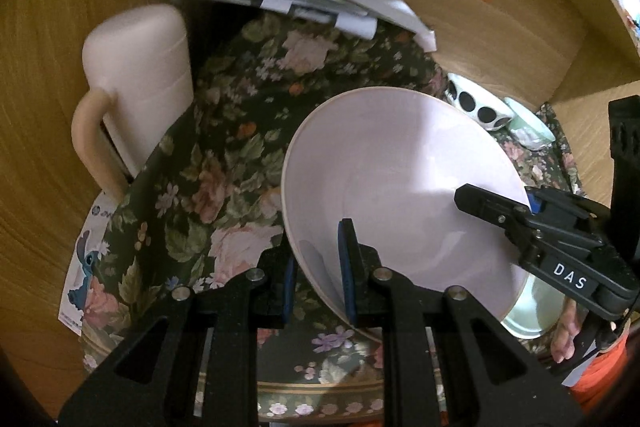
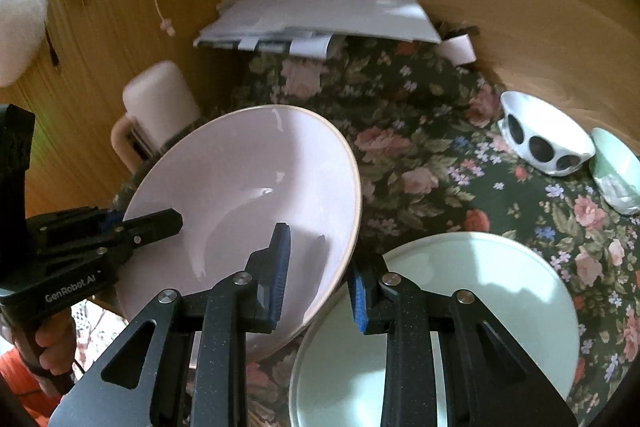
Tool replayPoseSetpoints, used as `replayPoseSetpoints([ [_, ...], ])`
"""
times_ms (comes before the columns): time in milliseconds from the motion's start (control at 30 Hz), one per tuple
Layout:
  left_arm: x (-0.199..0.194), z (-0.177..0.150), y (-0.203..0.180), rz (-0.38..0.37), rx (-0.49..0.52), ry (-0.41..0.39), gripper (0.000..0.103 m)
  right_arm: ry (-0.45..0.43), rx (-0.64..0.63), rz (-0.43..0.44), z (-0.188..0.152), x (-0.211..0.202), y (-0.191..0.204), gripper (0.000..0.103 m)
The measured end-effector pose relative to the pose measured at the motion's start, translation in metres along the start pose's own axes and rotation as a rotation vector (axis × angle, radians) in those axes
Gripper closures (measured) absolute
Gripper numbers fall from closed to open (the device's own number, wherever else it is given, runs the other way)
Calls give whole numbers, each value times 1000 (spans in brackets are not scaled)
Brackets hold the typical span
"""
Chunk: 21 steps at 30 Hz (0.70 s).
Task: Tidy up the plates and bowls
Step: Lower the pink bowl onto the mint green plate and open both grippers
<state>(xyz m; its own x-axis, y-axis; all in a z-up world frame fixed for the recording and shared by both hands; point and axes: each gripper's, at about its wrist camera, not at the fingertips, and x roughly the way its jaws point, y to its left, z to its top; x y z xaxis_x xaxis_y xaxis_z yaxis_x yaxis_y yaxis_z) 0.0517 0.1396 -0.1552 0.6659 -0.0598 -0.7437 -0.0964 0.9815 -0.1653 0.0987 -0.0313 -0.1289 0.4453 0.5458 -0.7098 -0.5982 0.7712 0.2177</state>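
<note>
A large pale pink bowl (image 1: 400, 179) is held tilted above the floral cloth (image 1: 240, 155). My left gripper (image 1: 318, 269) is shut on its near left rim, one finger inside and one outside. My right gripper (image 2: 320, 279) is shut on the bowl's (image 2: 248, 203) right rim in the same way. Each gripper shows in the other's view, my right gripper (image 1: 512, 215) at the right in the left wrist view and my left gripper (image 2: 132, 231) at the left in the right wrist view. A pale green plate (image 2: 480, 299) lies flat on the cloth under my right gripper; its edge shows in the left wrist view (image 1: 528, 311).
A white bowl with black dots (image 2: 544, 139) and a pale green dish (image 2: 616, 171) lie at the far right. A cream lidded jug (image 1: 136, 83) stands at the left. A stack of papers (image 2: 320, 19) rests at the back against the wooden wall (image 2: 520, 39).
</note>
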Motion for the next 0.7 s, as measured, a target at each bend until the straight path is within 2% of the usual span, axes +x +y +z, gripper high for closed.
replayPoseSetpoints([
  [400, 23, -7, 20, 8, -37, 42, 84, 116, -22, -6, -3, 33, 8, 79],
  [567, 21, -9, 16, 30, -11, 17, 84, 146, -38, 5, -4, 34, 7, 76],
  [633, 17, -9, 14, 52, 8, -8, 80, 134, -54, -7, -4, 30, 8, 75],
  [700, 12, -9, 12, 70, 20, -27, 80, 115, -64, -18, -4, 24, 8, 69],
])
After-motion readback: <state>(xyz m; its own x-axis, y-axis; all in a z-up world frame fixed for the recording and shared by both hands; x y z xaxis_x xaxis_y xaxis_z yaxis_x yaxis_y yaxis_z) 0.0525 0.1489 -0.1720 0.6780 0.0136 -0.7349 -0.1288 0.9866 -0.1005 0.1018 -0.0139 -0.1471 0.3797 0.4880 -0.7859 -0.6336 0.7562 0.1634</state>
